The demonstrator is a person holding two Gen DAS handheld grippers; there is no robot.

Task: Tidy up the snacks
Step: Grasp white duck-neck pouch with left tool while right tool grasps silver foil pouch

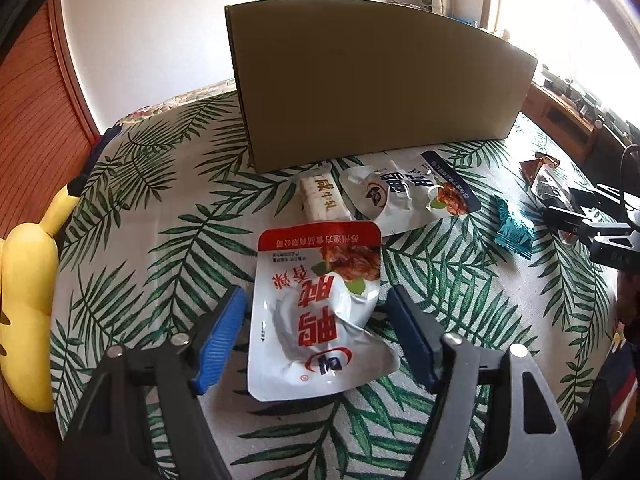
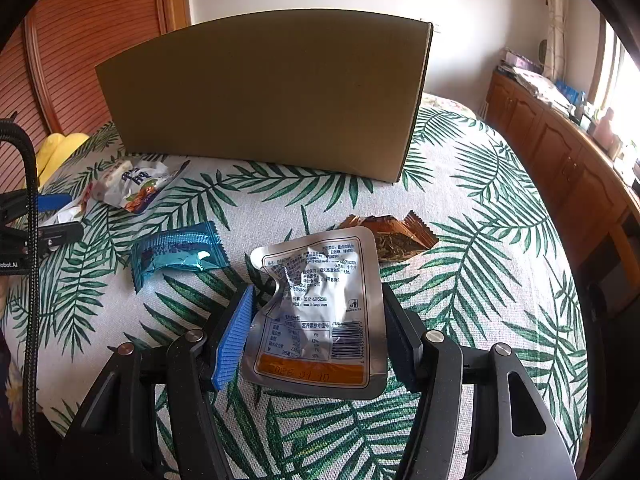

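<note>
Snacks lie loose on the leaf-print bed (image 2: 460,184), none visibly in the cardboard box (image 2: 264,92) at twelve o'clock — sorting barely begun. Left tool (image 1: 316,336) straddles the red-topped pouch (image 1: 316,312), jaws apart; right tool (image 2: 316,332) pinches the silver pouch (image 2: 320,304).

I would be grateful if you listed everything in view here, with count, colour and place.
cardboard box: one, brown, far side of cloth
red-and-white pouch: one, between left fingers
silver pouch: one, clamped by right gripper
white-and-blue pouch: one, by box
cream bar: one, beside it
teal wrapper: one, mid-cloth
copper wrapper: one, behind silver pouch
plush toy: one, yellow, cloth's edge
leaf-print cloth: one, green-white, underneath
left gripper: black, blue pads
right gripper: same
</note>
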